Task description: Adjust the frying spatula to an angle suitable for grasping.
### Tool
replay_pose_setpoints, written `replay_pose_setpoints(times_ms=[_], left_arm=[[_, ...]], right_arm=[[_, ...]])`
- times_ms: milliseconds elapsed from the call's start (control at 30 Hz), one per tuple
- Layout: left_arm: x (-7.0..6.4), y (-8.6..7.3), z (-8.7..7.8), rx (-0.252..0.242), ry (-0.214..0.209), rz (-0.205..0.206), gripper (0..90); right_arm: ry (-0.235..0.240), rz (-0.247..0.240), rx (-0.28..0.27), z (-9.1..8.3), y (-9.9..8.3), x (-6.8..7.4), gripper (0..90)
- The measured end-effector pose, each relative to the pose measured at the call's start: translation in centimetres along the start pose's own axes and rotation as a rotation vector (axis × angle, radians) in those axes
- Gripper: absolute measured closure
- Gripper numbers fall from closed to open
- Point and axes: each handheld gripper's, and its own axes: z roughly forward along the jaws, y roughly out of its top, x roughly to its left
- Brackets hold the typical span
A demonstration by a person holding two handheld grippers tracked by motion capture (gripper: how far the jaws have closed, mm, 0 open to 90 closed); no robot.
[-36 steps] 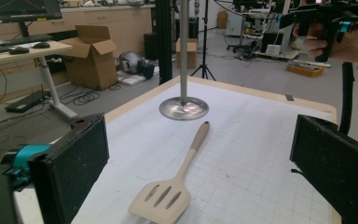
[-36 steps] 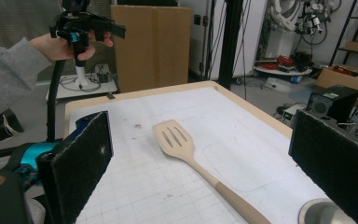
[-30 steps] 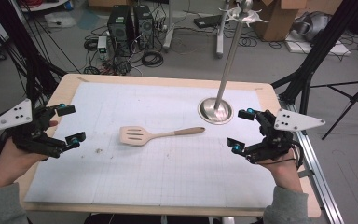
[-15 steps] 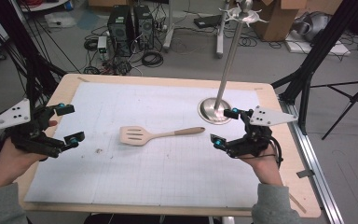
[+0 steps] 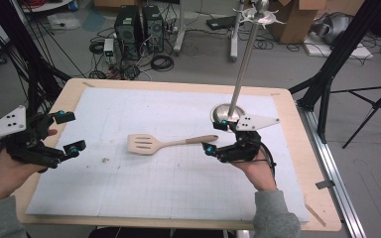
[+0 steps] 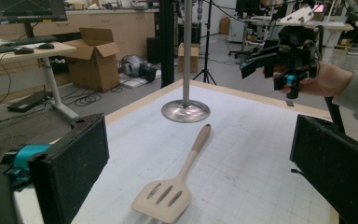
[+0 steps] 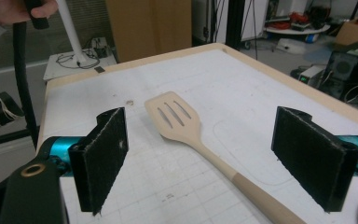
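A slotted wooden spatula (image 5: 163,144) lies flat near the middle of the tabletop (image 5: 129,198), on its white gridded mat, with its head toward the left and its handle running right toward the round metal base of an upright pole stand (image 5: 226,113) at the far right. The right gripper (image 5: 216,137) hovers just over the handle's right end, its jaws set wide apart with the handle lying between them in the right gripper view and touching neither pad. The left gripper (image 5: 69,133) is held at the left edge of the tabletop, well apart from the spatula, its jaws likewise spread open and empty. In the left gripper view the spatula's head lies nearest, with the stand's base just beyond the handle tip.
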Motion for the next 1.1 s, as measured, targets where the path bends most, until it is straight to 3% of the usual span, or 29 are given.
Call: replay_pose_setpoints(times_ms=[333, 667, 933, 967, 1100], left_arm=[[0.1, -0.2, 0.0, 0.003, 0.000, 0.000, 4.8], [0.3, -0.6, -0.4, 0.022, 0.017, -0.007, 4.8], [0.4, -0.8, -0.8, 0.017, 0.021, -0.017, 4.8], [0.4, -0.9, -0.9, 0.017, 0.007, -0.021, 4.8], [0.4, -1.1, -0.8, 0.030, 0.003, -0.027, 4.8]], right_arm=[[0.009, 0.028, -0.009, 2.0, -0.7, -1.1, 42.2], [0.033, -0.016, 0.024, 3.9, -1.5, -2.7, 68.3], [0.051, 0.048, 0.059, 5.5, -2.4, -4.0, 83.4], [0.056, 0.060, 0.061, 5.7, -2.5, -4.2, 85.3], [0.062, 0.061, 0.065, 6.3, -2.7, -4.5, 89.6]])
